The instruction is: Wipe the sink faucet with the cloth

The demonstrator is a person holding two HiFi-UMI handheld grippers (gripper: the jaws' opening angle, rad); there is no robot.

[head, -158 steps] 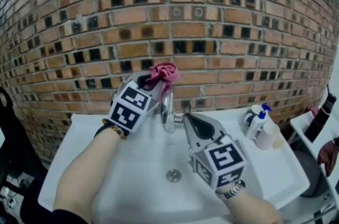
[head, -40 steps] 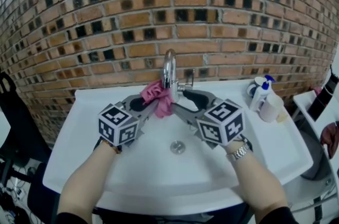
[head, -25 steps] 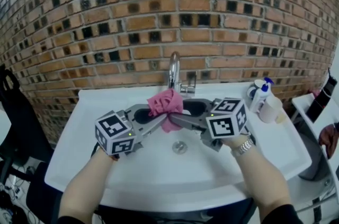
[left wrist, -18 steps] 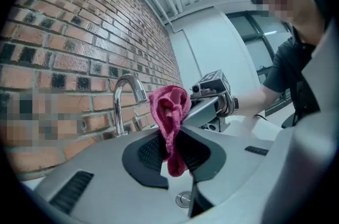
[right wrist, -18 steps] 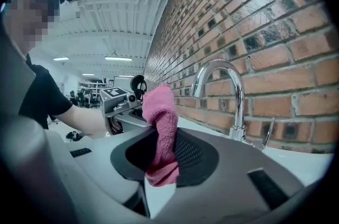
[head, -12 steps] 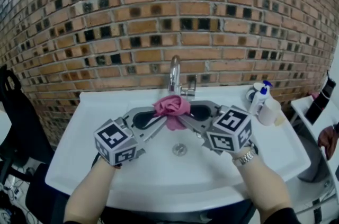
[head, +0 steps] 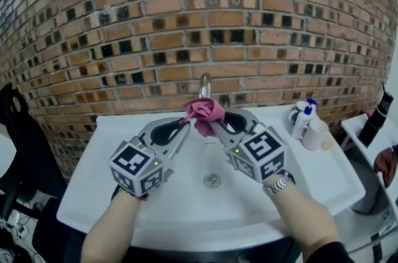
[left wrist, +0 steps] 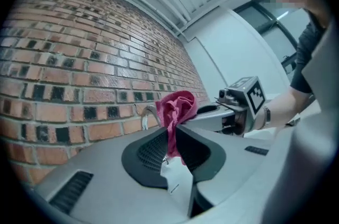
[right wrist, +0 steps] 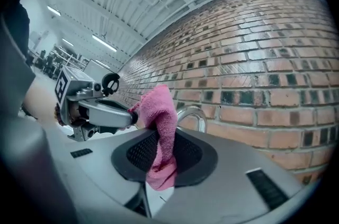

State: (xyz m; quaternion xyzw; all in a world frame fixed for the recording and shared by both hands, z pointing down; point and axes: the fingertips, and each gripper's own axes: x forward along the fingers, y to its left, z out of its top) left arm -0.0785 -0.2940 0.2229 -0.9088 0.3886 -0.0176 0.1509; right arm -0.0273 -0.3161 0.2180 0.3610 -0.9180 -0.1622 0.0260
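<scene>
Head view, cloth position: the pink cloth [head: 204, 112] is bunched above the sink [head: 112, 193], directly in front of the faucet [head: 204, 83]. No view shows whether it touches the spout.
Cloth handling: judged soft, light and limp, not fragile. It will sag wherever it is unsupported. Take hold at a thick fold, not at the white tag [left wrist: 177, 180] hanging from it.
Tool state, left gripper [left wrist: 170, 138]: jaws clamped on a hanging end of the cloth.
Tool state, right gripper [right wrist: 160, 143]: jaws have just been closing, and the cloth is pinched between them.
Tool arrangement: both tips meet at the cloth from opposite sides.
Basin contents: the drain [head: 212, 180] sits at the middle. No water is visible.
Containers: a pump bottle [head: 302, 119] and a white cup [head: 315, 133] stand just beside each other on the sink's right rim. Their contents cannot be seen.
</scene>
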